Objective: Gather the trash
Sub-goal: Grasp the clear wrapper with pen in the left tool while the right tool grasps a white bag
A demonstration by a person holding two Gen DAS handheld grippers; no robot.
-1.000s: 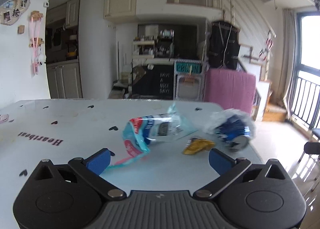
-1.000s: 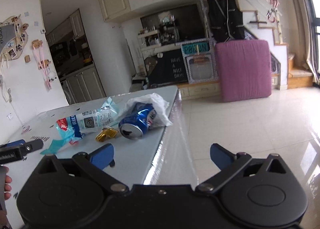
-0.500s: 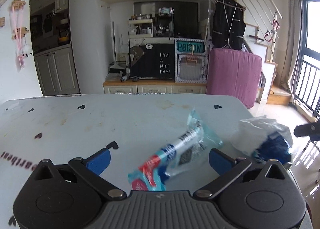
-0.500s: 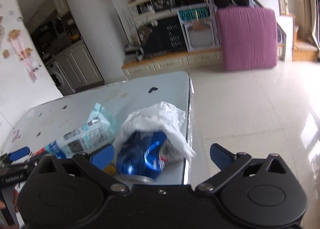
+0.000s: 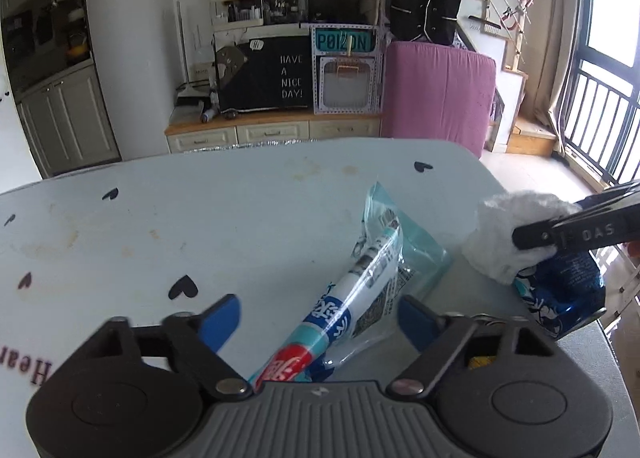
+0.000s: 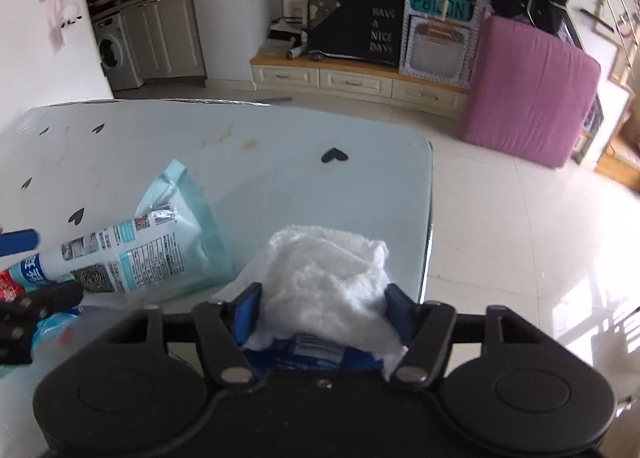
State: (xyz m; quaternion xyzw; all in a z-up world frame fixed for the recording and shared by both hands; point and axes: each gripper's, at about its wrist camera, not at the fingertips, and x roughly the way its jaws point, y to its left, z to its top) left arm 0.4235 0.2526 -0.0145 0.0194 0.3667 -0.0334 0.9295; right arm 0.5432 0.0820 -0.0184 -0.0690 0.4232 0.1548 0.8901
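My right tool [image 6: 322,308] closing on tissue [image 6: 328,270] over crushed can [image 6: 316,354] | soft, light; can stiff | left tool [image 5: 320,316] unclenched, closing round limp, slippery wrapper [image 5: 360,294]: pinch mid-body.

Left gripper [image 5: 318,318]: angled down toward the table, jaws closing, a plastic wrapper [image 5: 360,306] between the blue pads, not pressed from either side.

Right gripper [image 6: 322,308]: pitched steeply down, jaws closing, pads at both sides of a white tissue [image 6: 328,278] lying over a blue can [image 6: 316,354]; contact looks made.

"HAVE A NICE DAY!" on black board [image 5: 262,74]
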